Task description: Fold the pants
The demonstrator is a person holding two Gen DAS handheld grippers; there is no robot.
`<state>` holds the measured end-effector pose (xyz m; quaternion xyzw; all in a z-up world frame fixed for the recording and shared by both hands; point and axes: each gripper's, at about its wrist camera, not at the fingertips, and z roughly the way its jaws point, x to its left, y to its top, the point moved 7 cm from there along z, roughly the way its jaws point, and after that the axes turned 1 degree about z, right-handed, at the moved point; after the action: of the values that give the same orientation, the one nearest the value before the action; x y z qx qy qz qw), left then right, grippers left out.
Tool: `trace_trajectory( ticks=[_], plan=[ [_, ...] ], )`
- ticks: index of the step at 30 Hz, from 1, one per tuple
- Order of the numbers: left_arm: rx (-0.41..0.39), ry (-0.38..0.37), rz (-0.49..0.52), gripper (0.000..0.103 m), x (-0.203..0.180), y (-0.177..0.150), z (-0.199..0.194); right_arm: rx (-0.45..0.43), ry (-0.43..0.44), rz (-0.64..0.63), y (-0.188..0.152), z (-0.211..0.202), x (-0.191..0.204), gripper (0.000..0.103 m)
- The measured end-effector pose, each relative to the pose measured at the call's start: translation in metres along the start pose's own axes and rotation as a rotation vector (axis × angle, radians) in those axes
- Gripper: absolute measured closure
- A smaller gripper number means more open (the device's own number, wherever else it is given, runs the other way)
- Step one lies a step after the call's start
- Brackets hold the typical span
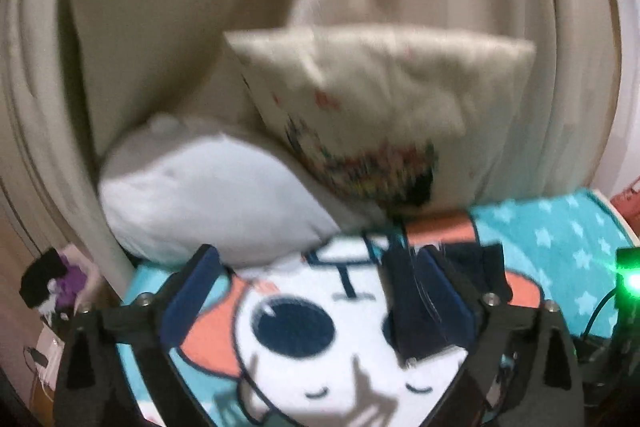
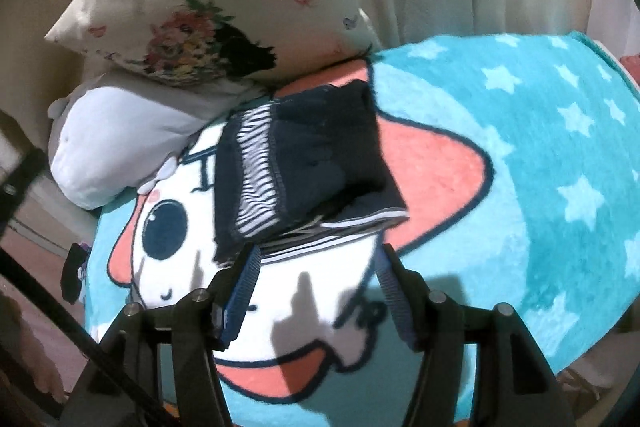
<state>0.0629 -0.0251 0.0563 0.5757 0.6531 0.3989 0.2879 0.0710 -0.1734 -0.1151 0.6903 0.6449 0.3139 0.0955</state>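
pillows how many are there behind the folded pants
2. The floral pillow leans against the curtain at the back; the plain white pillow lies below it to the left, on the blanket's edge. Others may sit out of view.

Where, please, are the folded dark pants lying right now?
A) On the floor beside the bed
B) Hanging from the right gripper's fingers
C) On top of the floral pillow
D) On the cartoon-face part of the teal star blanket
D: the folded dark pants lie flat on the blanket, over the white cartoon face, ahead of the open right gripper, which is not gripping them.
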Motion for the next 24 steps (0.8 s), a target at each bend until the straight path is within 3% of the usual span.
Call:
trace_trajectory(
  ticks=[3, 9, 16, 24],
  plan=[
    [-0.059, 0.041, 0.031, 0.000, 0.004, 0.009, -0.017, -0.008, -0.002, -0.017, -0.003, -0.003, 0.009, 0.037],
    [-0.059, 0.027, 0.088, 0.000, -0.004, 0.020, -0.025, -0.020, -0.003, -0.043, -0.007, -0.010, 0.024, 0.037],
    [0.127, -0.120, 0.083, 0.000, -0.024, 0.002, 0.000, -0.020, -0.021, -0.042, -0.007, -0.010, 0.022, 0.036],
    [0.259, -0.133, 0.118, 0.000, -0.036, -0.034, 0.024, 0.000, -0.068, -0.001, -0.006, -0.003, 0.003, 0.036]
  ],
)
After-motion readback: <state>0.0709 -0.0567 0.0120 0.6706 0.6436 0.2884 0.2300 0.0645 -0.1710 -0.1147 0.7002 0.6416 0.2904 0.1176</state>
